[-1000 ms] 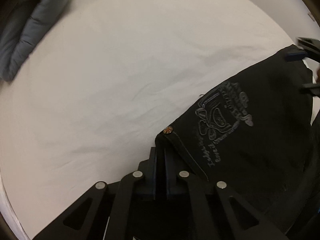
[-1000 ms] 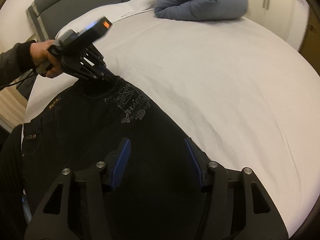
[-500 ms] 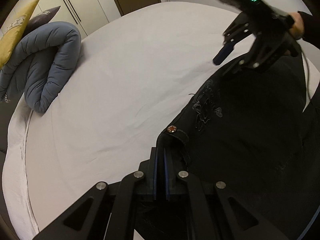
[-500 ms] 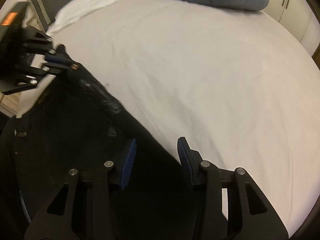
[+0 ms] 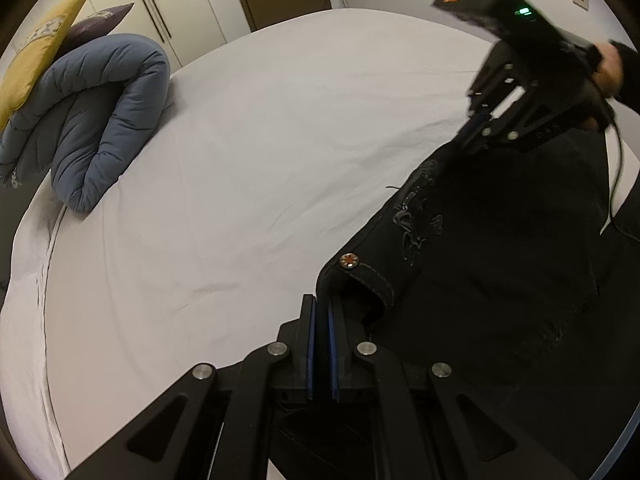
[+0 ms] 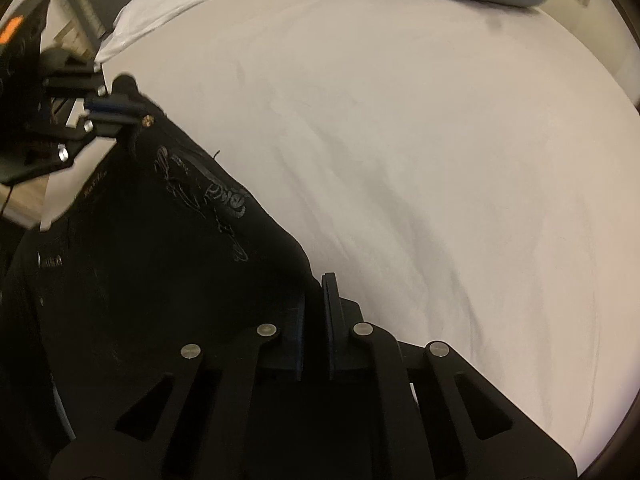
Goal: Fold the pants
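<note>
White bed sheet (image 5: 248,184) fills both wrist views, with a rolled blue duvet (image 5: 92,120) at its far edge. Black pants (image 5: 500,272) hang at the sheet's near side; their lower part is cut off by the frame. Left gripper (image 5: 322,320) is clenched on the pants' waistband corner beside a copper rivet (image 5: 348,260). Right gripper (image 6: 316,300) is clamped on the opposite edge, its pads largely hidden by dark cloth. Embroidery (image 6: 224,200) near the rivet is illegible.
</note>
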`<state>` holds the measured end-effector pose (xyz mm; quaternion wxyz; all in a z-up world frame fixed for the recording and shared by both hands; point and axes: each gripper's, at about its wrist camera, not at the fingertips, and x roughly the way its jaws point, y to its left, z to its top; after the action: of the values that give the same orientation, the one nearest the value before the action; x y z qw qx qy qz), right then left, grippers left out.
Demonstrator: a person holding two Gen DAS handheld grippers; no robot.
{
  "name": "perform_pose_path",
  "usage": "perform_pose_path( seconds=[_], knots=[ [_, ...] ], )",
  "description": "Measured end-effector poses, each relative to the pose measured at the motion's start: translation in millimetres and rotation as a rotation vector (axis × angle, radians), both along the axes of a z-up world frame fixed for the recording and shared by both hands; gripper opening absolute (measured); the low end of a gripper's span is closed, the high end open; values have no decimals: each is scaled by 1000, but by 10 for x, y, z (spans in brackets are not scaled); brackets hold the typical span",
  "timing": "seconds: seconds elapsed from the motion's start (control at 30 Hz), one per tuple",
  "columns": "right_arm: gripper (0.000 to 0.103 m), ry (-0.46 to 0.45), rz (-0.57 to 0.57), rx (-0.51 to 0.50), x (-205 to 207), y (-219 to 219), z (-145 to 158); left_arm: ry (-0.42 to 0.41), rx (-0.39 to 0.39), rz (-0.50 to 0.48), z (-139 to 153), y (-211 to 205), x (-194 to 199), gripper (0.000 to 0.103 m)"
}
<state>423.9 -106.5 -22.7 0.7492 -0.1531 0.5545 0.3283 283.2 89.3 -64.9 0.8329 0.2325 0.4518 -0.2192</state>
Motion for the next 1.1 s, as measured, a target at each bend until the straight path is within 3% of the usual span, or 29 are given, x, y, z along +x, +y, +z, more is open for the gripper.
perform_pose_path(
  seconds=[0.1,0.27,0.47,0.6,0.67,0.8,0.93,1.1],
  knots=[
    [4,-1,-123,49,-167,6,85,2,-18,14,5,2,-49,5],
    [3,64,-330,227,-340,219,58,10,-53,28,44,-40,-228,5],
    [3,10,-339,239,-901,383,124,10,-67,19,145,-1,-558,5],
    [3,-94,-261,124,-1503,452,374,2,-57,10,137,75,-915,5],
    [3,-174,-193,8,-1887,550,468,2,-50,3,124,122,-1121,5],
    [3,-251,-115,-109,-2525,709,549,33,-60,-33,71,213,-1585,5],
    [3,-304,-23,-232,-3243,1044,404,54,-1,-98,-57,171,-2027,5],
    [3,-317,37,-305,-3869,1614,93,75,57,-154,-254,203,-2483,5]
  ],
)
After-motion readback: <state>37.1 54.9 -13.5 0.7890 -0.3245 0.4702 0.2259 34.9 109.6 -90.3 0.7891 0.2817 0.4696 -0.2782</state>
